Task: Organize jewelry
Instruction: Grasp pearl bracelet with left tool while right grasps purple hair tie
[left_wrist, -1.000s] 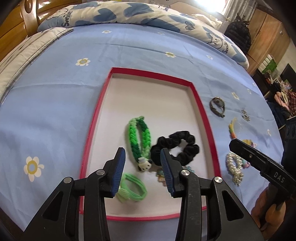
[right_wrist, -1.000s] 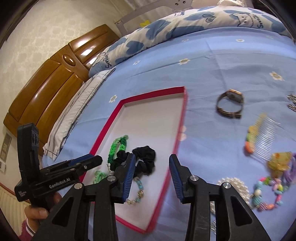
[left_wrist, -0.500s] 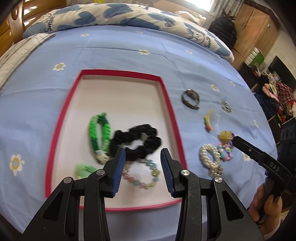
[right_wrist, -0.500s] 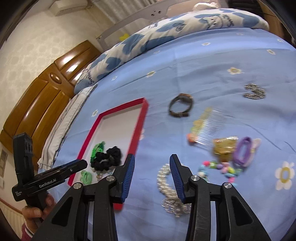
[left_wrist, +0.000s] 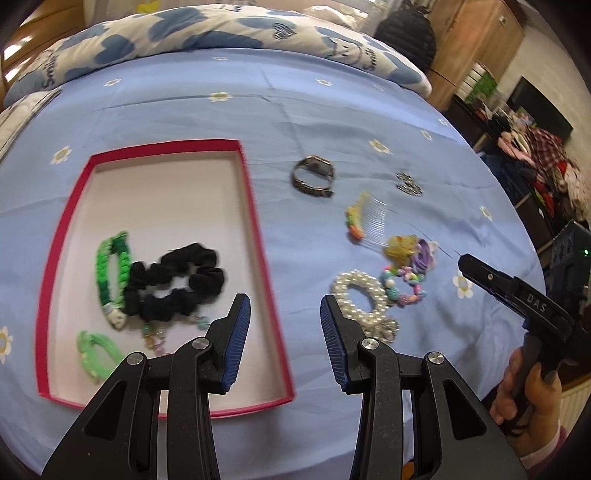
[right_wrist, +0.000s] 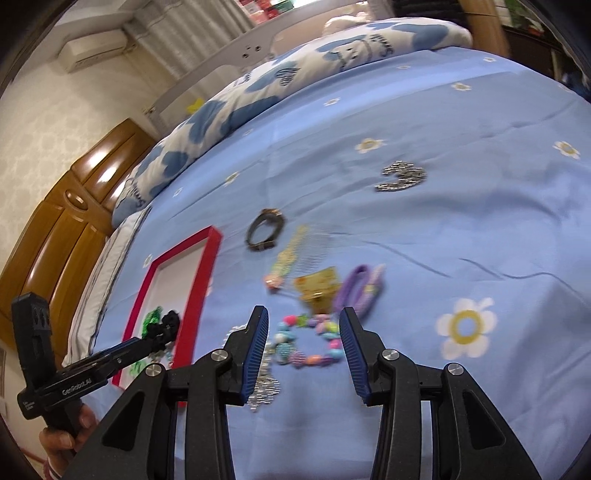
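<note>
- Red tray (left_wrist: 263, 236), white inside, flat on the blue sheet.
- In the tray: green braid (left_wrist: 110, 273), black scrunchie (left_wrist: 177, 284) touching it, pale green band (left_wrist: 98, 354) near the front corner, small bead bracelet (left_wrist: 155, 338) partly under the scrunchie.
- Outside the tray, on the sheet: watch (left_wrist: 313, 176), comb (left_wrist: 369, 216), silver chain (left_wrist: 409, 184), yellow clip (right_wrist: 319, 286), purple clip (right_wrist: 356, 290).
- Pearl bracelet (left_wrist: 364, 299) beside colourful bead bracelet (right_wrist: 308, 341), touching.
</note>
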